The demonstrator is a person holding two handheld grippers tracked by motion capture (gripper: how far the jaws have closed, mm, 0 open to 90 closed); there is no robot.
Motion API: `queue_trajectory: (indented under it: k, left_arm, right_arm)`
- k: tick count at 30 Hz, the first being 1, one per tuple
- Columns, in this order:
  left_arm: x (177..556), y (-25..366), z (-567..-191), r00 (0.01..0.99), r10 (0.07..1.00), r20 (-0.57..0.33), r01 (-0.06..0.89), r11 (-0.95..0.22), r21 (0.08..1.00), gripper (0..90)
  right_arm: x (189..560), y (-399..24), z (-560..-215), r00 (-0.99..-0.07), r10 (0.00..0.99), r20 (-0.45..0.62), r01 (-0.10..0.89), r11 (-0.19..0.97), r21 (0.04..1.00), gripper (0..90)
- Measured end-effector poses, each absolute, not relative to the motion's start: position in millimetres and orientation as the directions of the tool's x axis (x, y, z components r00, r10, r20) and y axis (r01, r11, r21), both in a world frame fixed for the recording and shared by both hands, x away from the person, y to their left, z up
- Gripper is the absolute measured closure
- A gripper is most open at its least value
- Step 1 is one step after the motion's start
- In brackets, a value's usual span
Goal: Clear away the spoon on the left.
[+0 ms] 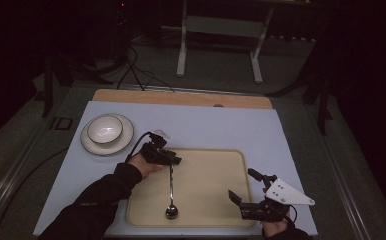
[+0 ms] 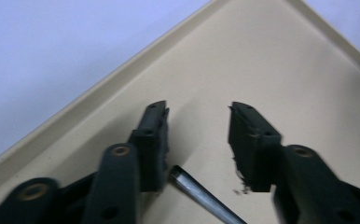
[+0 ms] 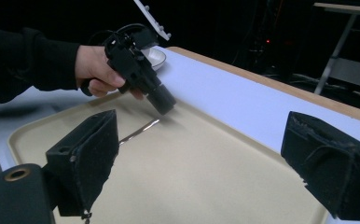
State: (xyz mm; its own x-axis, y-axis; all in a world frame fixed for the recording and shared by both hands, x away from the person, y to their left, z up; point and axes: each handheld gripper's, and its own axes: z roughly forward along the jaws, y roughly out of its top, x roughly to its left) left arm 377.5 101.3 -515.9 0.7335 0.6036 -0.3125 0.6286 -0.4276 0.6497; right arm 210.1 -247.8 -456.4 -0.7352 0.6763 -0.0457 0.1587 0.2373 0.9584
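A metal spoon (image 1: 171, 192) lies on the beige tray (image 1: 206, 151), its bowl toward the near rim and its handle pointing away. My left gripper (image 1: 173, 161) is low over the far end of the handle. In the left gripper view its jaws (image 2: 199, 116) stand apart, and the handle tip (image 2: 201, 196) rests on the tray (image 2: 262, 56) between them, nearer the left jaw, with no pad pressing on it. At the tray's near right corner my right gripper (image 1: 241, 184) is held wide open with nothing between its jaws (image 3: 201, 140). The right gripper view also shows the left gripper (image 3: 162, 100) over the spoon handle (image 3: 138, 130).
A white bowl (image 1: 104, 128) sits on a white plate (image 1: 125, 141) at the far left of the pale blue mat (image 1: 221, 125). A wooden strip (image 1: 181, 97) runs along the table's far edge. Cables and a metal stand (image 1: 221, 30) are on the floor beyond.
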Motion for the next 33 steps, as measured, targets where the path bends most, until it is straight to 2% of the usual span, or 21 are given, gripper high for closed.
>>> queue_trajectory:
  k: [2,4,5,8,14,33]
  left_arm:
    - [373,101,-510,0.747,0.584,-0.317,0.617,-0.431,0.658,43.7]
    - [369,104,-504,0.765,0.555,-0.327,0.598,-0.421,0.683,38.7]
    - [366,105,-500,0.779,0.527,-0.340,0.583,-0.411,0.701,32.9]
    - [360,107,-491,0.787,0.518,-0.334,0.565,-0.389,0.728,23.5]
    - [344,109,-475,0.822,0.499,-0.273,0.502,-0.410,0.761,0.7]
    - [300,133,-440,0.854,0.495,-0.160,0.388,-0.401,0.830,0.7]
  right_arm:
    - [211,-247,-457,-0.740,0.671,-0.045,0.161,0.242,0.957,11.4]
    - [211,-247,-458,-0.741,0.670,-0.040,0.165,0.240,0.957,11.4]
    - [211,-247,-458,-0.740,0.671,-0.041,0.165,0.241,0.956,11.4]
    - [211,-247,-458,-0.737,0.674,-0.044,0.164,0.241,0.956,11.4]
    - [212,-248,-458,-0.733,0.680,-0.038,0.169,0.235,0.957,11.4]
    - [211,-247,-458,-0.734,0.677,-0.043,0.166,0.242,0.956,11.4]
